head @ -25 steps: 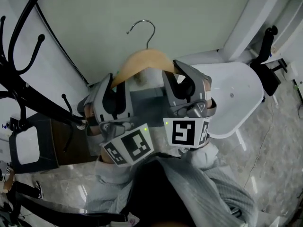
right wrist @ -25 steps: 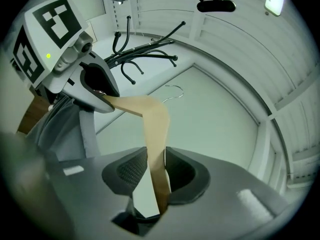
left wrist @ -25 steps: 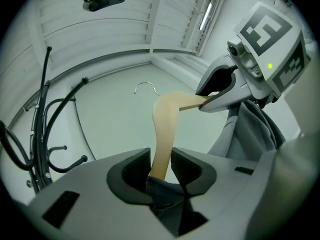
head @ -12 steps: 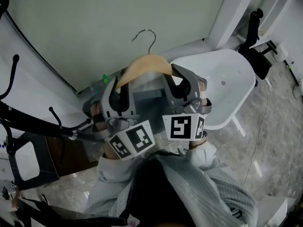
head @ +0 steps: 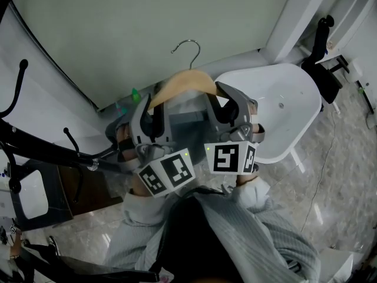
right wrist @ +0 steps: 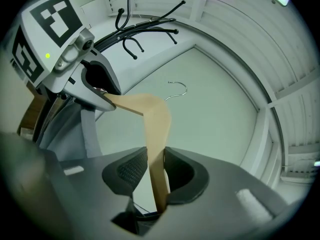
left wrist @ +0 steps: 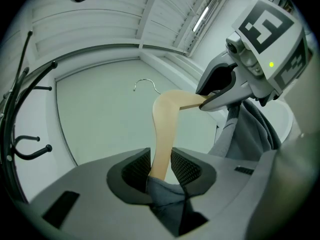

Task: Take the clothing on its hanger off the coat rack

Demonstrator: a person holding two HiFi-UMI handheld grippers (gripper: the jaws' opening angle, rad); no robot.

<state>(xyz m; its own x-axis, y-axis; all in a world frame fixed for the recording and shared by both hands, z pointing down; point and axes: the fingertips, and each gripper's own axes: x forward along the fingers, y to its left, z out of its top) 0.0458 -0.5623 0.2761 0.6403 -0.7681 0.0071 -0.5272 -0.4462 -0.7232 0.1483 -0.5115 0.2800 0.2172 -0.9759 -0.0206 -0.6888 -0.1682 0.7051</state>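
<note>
A wooden hanger [head: 184, 80] with a metal hook [head: 189, 47] carries grey clothing [head: 187, 115]. The hook touches nothing and stands free before the pale wall. My left gripper [head: 151, 118] is shut on the hanger's left arm, with grey cloth bunched behind the jaws [left wrist: 167, 199]. My right gripper [head: 227, 106] is shut on the right arm of the hanger [right wrist: 156, 134]. In the left gripper view the left gripper [left wrist: 161, 166] pinches the wood, with the right gripper [left wrist: 220, 96] beyond. The black coat rack [head: 35, 152] stands apart at the left.
A white tub-shaped chair [head: 294, 99] sits right of the hanger, with a black stand [head: 321, 58] behind it. A dark box [head: 35, 196] rests on the floor under the rack's prongs [right wrist: 145, 26]. A sleeve [head: 247, 234] fills the lower middle of the head view.
The hanger, held by both grippers, has moved away from the coat rack; the rack's prongs have slid toward the left edge of the head view. Both grips are unchanged.
</note>
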